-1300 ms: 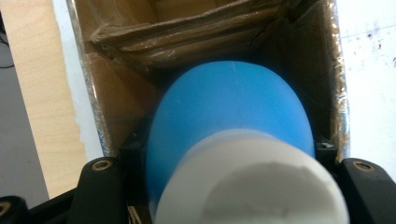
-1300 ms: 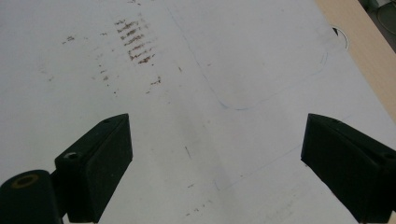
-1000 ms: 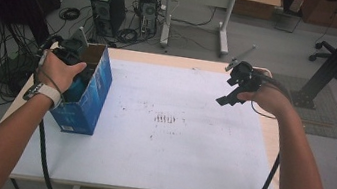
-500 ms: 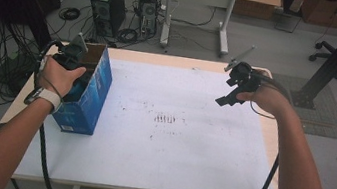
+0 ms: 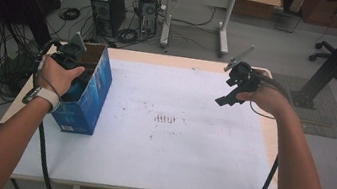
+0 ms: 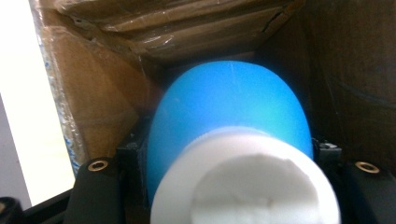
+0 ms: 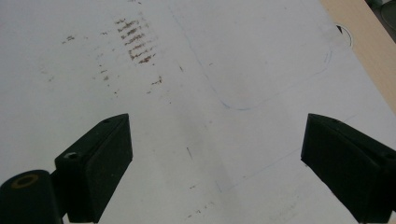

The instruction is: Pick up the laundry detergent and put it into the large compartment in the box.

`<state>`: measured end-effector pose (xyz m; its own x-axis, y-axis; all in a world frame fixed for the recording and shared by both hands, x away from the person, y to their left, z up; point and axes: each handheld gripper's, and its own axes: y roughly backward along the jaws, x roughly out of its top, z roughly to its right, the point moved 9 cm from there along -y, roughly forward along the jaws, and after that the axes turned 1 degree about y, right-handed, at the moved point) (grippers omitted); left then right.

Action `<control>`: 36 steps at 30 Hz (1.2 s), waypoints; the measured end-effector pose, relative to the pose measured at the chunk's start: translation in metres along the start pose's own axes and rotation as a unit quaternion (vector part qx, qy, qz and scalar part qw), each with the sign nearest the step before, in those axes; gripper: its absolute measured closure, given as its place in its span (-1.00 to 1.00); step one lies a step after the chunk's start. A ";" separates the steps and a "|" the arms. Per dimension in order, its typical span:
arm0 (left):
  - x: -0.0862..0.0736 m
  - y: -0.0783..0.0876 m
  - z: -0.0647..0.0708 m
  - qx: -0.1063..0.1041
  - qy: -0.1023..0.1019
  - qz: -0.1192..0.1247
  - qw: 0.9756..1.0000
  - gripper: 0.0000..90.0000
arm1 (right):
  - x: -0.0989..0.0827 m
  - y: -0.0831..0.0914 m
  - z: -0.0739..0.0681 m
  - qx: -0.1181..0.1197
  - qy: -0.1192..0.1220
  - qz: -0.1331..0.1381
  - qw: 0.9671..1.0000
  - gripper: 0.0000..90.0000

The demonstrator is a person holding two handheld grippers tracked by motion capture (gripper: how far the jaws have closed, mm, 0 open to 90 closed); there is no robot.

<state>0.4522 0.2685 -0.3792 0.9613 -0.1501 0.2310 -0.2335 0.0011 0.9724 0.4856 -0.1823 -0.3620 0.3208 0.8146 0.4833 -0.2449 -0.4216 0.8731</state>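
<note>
we've got the left gripper (image 5: pixel 72 56) down in the open top of the blue box (image 5: pixel 86 96) at the table's (image 5: pixel 185 173) left edge, near the far-left corner. its jaws have just been opening a bit w/ the blue bottle (image 6: pixel 231 114) between them; pads look to be on its sides still, white cap (image 6: pixel 243 186) toward the cam, cardboard walls all round. right gripper (image 5: pixel 230 91) hangs over the far-right corner, jaws wide apart, nothing in them, above the white sheet w/ brown smudges (image 7: pixel 135 39).
</note>
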 end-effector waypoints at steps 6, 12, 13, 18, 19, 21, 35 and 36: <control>0.000 -0.001 0.000 0.005 -0.002 -0.004 1.000 -0.25 | 0.000 0.000 0.000 0.000 0.000 0.000 1.000 -0.80; 0.000 -0.001 0.000 0.010 -0.006 -0.004 1.000 -0.27 | 0.000 0.001 0.000 0.000 0.001 0.001 1.000 -0.80; 0.000 -0.001 0.000 0.009 -0.006 -0.004 1.000 -0.27 | -0.001 0.001 -0.001 0.000 0.001 0.000 1.000 -0.80; 0.000 -0.002 0.001 0.007 -0.008 -0.004 1.000 -0.34 | -0.001 0.001 -0.001 0.000 0.000 0.001 1.000 -0.80; 0.000 -0.002 0.001 0.007 -0.008 -0.004 1.000 -0.34 | -0.001 0.001 -0.001 0.001 0.000 0.000 1.000 -0.80; 0.001 -0.001 0.001 0.007 -0.007 -0.003 1.000 -0.35 | -0.001 0.001 -0.001 0.002 -0.001 0.000 1.000 -0.80; 0.002 0.002 0.003 -0.002 -0.004 0.000 1.000 -0.47 | -0.001 0.001 -0.003 0.003 -0.001 0.000 1.000 -0.80; 0.002 0.002 0.003 -0.001 -0.004 -0.001 1.000 -0.47 | -0.001 0.001 -0.003 0.003 -0.001 0.001 1.000 -0.80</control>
<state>0.4530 0.2654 -0.3772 0.9603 -0.1584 0.2297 -0.2322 0.0028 0.9727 0.4823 -0.1826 -0.3620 0.3219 0.8132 0.4850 -0.2403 -0.4253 0.8726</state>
